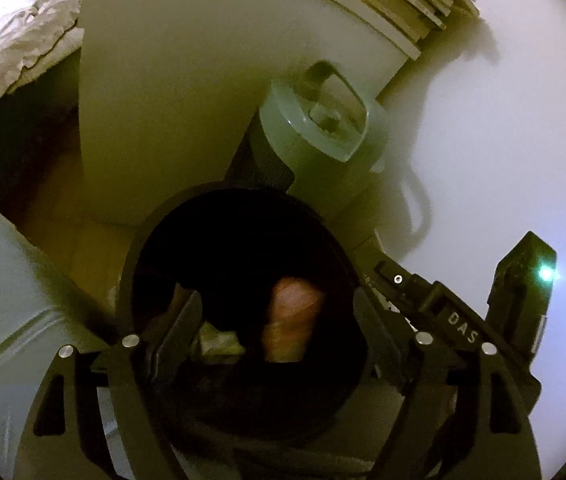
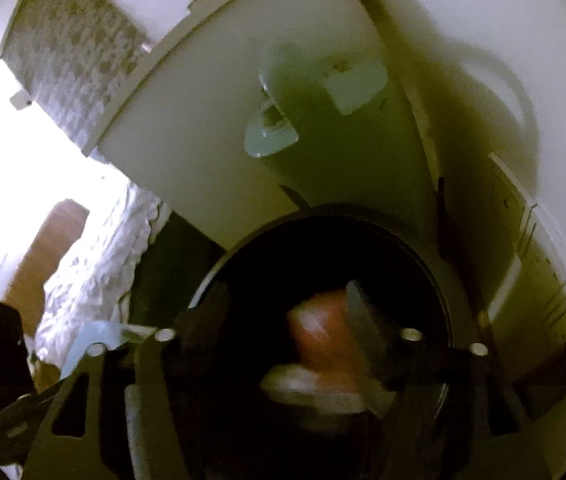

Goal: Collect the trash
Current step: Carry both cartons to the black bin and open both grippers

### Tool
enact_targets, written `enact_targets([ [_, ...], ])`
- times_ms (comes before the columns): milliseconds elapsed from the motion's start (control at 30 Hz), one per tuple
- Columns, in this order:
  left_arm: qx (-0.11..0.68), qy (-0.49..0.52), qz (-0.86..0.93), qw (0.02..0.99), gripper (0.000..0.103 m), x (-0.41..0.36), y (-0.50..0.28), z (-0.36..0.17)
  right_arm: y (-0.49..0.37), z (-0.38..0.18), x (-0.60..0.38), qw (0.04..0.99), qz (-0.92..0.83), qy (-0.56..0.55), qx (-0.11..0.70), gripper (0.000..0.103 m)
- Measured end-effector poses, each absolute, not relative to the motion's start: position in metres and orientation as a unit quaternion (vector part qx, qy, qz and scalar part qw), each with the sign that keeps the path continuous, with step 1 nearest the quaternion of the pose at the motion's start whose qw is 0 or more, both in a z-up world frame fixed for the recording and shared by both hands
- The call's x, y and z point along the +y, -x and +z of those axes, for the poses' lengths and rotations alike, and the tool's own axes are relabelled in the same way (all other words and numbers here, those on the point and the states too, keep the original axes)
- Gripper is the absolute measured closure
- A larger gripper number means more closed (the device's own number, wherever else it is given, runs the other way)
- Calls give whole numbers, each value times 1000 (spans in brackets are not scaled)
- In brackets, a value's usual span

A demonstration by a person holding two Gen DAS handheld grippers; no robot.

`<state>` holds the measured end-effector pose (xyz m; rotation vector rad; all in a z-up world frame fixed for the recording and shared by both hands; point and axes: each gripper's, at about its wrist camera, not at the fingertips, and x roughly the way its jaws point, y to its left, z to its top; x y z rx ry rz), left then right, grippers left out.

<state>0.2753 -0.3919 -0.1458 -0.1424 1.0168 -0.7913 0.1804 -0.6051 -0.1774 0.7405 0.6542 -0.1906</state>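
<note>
A round black trash bin [image 1: 151,248] [image 2: 423,256] stands right under both grippers. Inside it lies an orange cup-like piece [image 1: 293,320] [image 2: 315,332], blurred in the right wrist view, with a whitish piece [image 2: 307,388] below it. A crumpled, pale scrap [image 1: 219,342] sits by the left finger in the left wrist view. My left gripper [image 1: 275,326] hangs over the bin mouth, open, with nothing pressed between its fingers. My right gripper [image 2: 283,320] is open too; the orange piece shows between its fingers, and the pads are not closed on it.
A grey-green cylindrical appliance [image 1: 323,136] [image 2: 323,120] stands just behind the bin against a white cabinet panel [image 1: 187,80], its cable [image 1: 419,208] trailing on the wall side. Rumpled white bedding [image 1: 11,52] [image 2: 91,272] lies to the left. The right gripper's body [image 1: 523,300] is at the bin's right.
</note>
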Motion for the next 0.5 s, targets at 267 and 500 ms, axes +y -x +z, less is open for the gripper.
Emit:
enact_targets([
  [267, 436, 80, -357, 822, 25, -337, -236, -107, -182, -171, -583, 892, -64, -321, 311, 34],
  [500, 409, 102, -314, 851, 25, -244, -190, -82, -180, -156, -536, 913, -8, -262, 312, 34],
])
